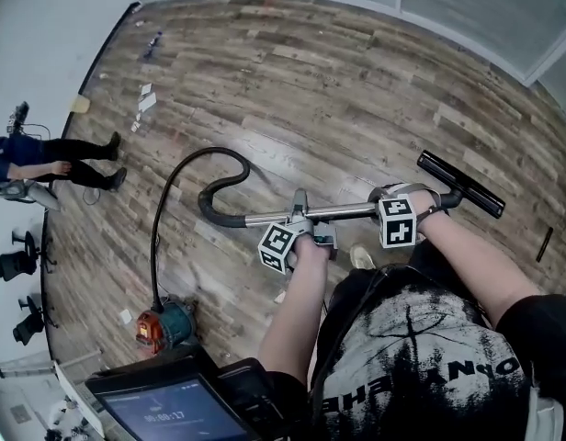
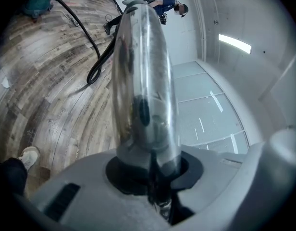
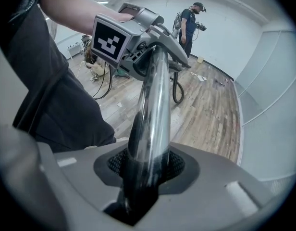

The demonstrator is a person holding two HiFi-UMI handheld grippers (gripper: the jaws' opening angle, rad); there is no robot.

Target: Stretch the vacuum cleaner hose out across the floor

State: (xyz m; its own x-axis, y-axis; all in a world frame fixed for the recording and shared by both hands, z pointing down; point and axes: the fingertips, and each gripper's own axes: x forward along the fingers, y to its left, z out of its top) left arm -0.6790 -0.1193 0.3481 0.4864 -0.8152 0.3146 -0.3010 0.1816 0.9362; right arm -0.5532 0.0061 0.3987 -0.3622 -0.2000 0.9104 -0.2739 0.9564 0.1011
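- While the vacuum body (image 1: 164,327) sits on the floor (image 1: 338,81) at about seven o'clock from your left tongs (image 1: 301,219), its hose (image 1: 230,154) climbs toward twelve. It then arcs over and curls back in a slack hook to the wand (image 1: 347,212).
- Your left tongs are clamped on the wand close to the hose joint, so that hand is nearer the slack. The hose lies at nine to ten o'clock from it.
- The wand's long axis runs nine to three o'clock, carried between both your hands.
- Your right tongs (image 1: 393,200) are closed on the wand too, just short of the floor nozzle (image 1: 460,184) at three o'clock.
- Count: one vacuum body, one hose, one wand, one floor nozzle, two tongs, both holding the wand. One bystander (image 1: 53,159) stands at the far left.
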